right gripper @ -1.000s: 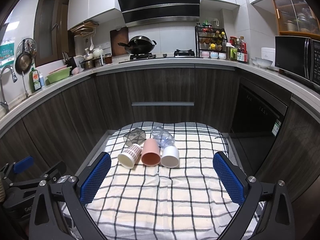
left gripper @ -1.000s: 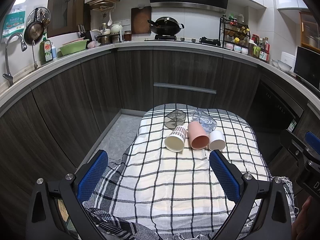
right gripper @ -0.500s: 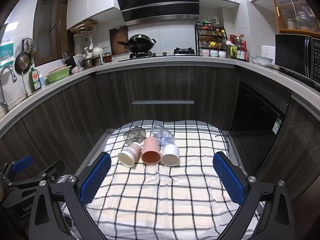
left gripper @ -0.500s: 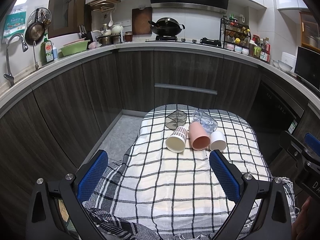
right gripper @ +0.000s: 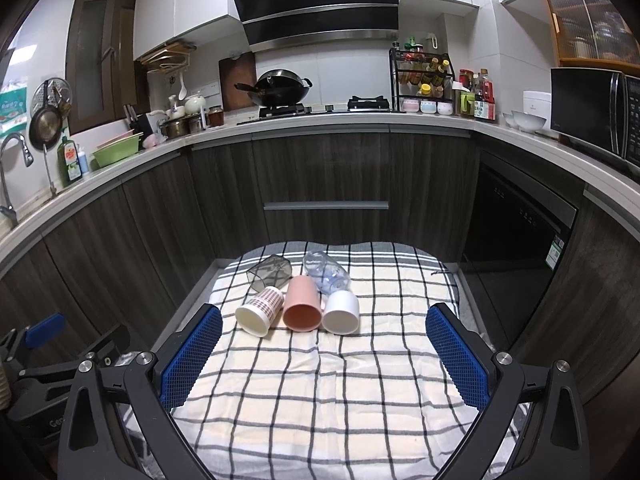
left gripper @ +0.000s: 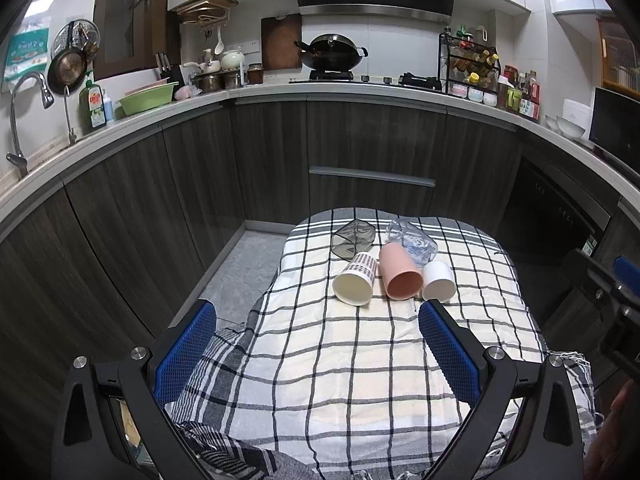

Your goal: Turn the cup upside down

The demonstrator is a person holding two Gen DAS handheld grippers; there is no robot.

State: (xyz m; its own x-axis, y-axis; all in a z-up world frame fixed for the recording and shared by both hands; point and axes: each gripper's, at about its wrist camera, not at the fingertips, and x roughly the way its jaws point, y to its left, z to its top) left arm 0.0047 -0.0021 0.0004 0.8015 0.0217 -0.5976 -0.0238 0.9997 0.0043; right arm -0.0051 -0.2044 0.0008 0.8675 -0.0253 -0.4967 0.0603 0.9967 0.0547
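Several cups lie on their sides on a checked cloth (left gripper: pixel 340 364) over a small table. In front are a patterned paper cup (left gripper: pixel 355 283) (right gripper: pixel 260 314), a pink cup (left gripper: pixel 400 276) (right gripper: pixel 303 307) and a white cup (left gripper: pixel 438 281) (right gripper: pixel 341 312), mouths toward me. Behind them lie a dark smoky cup (left gripper: pixel 354 238) (right gripper: pixel 270 273) and a clear glass (left gripper: pixel 412 240) (right gripper: pixel 325 272). My left gripper (left gripper: pixel 316 312) is open and empty, short of the cups. My right gripper (right gripper: pixel 324 316) is open and empty, its fingers either side of the row, nearer than it.
Dark kitchen cabinets (right gripper: pixel 326 184) curve behind the table. A dishwasher front (right gripper: pixel 516 232) stands to the right. The floor (left gripper: pixel 240 268) drops off left of the table. The right gripper's body shows at the right edge of the left wrist view (left gripper: pixel 612 304).
Both views have crept slightly; the cups sit a touch lower and right in the left wrist view. Both grippers stay open. No cup has moved.
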